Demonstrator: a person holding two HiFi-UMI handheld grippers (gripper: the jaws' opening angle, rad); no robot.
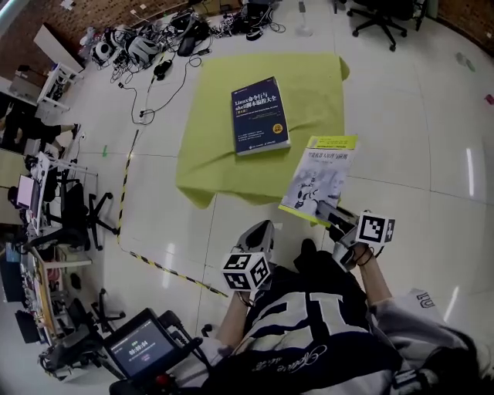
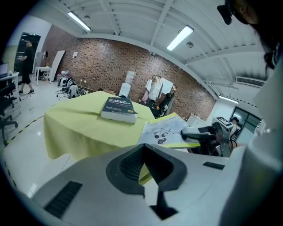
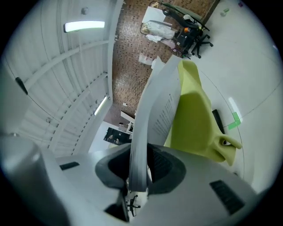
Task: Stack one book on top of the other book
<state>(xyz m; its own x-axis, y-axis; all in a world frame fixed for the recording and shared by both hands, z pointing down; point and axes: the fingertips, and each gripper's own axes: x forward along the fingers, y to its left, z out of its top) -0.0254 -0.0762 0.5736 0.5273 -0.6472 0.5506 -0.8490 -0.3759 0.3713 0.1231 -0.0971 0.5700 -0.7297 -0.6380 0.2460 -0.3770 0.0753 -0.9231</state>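
A dark blue book (image 1: 261,116) lies flat on the table under a yellow-green cloth (image 1: 216,166); the left gripper view has it (image 2: 118,109) near the table's far side. A white book with a yellow edge (image 1: 320,179) hangs in the air off the table's near right corner. My right gripper (image 1: 333,218) is shut on its near edge. In the right gripper view this book (image 3: 154,101) stands on edge between the pads of the right gripper (image 3: 139,154). My left gripper (image 1: 261,230) hovers shut and empty in front of the table, and its own view of the left gripper (image 2: 142,148) has the white book (image 2: 166,129) to its right.
Cables and gear (image 1: 147,46) litter the floor behind the table at the left. Office chairs (image 1: 77,212) and desks line the left side. Yellow-black tape (image 1: 166,270) runs across the floor. A device with a screen (image 1: 143,347) sits near my feet. Another chair (image 1: 378,19) stands far right.
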